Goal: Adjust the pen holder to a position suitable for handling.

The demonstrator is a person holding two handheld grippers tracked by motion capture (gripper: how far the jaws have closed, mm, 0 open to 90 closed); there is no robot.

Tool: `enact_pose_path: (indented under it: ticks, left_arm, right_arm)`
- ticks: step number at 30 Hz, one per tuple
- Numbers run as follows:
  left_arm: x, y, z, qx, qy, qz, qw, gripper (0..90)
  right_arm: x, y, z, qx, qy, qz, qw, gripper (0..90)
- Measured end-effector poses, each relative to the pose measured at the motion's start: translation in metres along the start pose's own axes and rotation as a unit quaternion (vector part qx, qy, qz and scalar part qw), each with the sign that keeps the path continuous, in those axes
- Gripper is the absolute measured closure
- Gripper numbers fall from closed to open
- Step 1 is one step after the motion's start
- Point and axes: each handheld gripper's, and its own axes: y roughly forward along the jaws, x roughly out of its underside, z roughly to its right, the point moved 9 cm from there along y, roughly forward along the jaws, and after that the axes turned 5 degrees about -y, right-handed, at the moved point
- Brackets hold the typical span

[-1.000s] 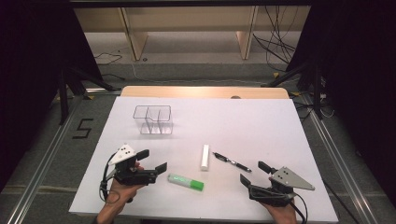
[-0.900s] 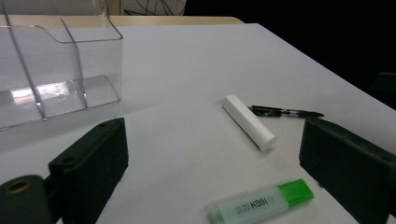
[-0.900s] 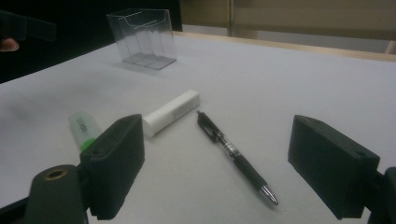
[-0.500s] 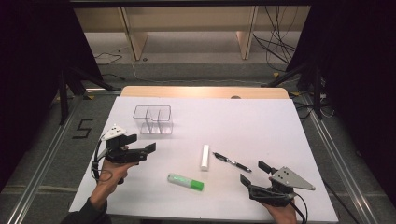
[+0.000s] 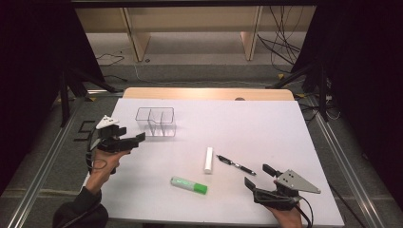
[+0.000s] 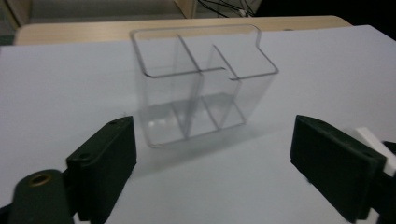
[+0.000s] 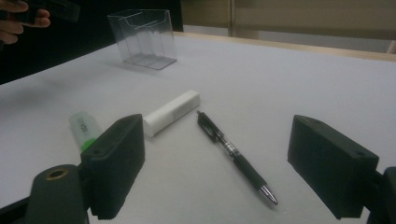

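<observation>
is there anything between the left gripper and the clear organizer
Nothing visible. The left gripper points at the clear organizer with open jaws, and only bare white table lies between them. The white stick, pen and green marker lie elsewhere.

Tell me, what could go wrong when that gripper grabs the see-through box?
1. The clear organizer looks light, so the left gripper, whose jaws have just been closing with nothing between them, could knock it over or push it along the table.
2. Its thin smooth walls might slip from the pads or crack if squeezed hard.
</observation>
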Motion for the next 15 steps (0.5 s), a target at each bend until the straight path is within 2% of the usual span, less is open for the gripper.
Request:
enact_pose_path:
  ticks: [3,4,5,6,9,15]
  left_arm:
    - [-0.004,0.003,-0.021,-0.018,-0.009,-0.006,0.9998,32.1]
    - [-0.004,0.003,-0.021,-0.018,-0.009,-0.006,0.9998,35.9]
    - [-0.005,0.007,-0.034,-0.040,-0.015,-0.014,0.9990,39.0]
    - [-0.005,0.007,-0.034,-0.040,-0.015,-0.014,0.9990,42.4]
    - [-0.008,0.019,-0.053,-0.062,-0.033,-0.023,0.9972,55.5]
    - [-0.012,0.039,-0.064,-0.061,-0.048,-0.040,0.9962,79.0]
  right_arm:
    - [0.000,0.000,0.000,-0.002,0.003,-0.001,1.0000,20.1]
    - [0.000,0.001,0.000,-0.003,0.003,-0.001,1.0000,20.1]
    - [0.001,0.001,0.000,-0.003,0.002,-0.001,1.0000,20.1]
    - [0.000,0.001,0.000,-0.003,0.002,-0.001,1.0000,20.2]
    - [0.001,0.001,-0.001,-0.004,0.001,-0.003,1.0000,20.3]
    - [0.002,0.002,0.001,-0.004,0.003,-0.004,1.0000,20.4]
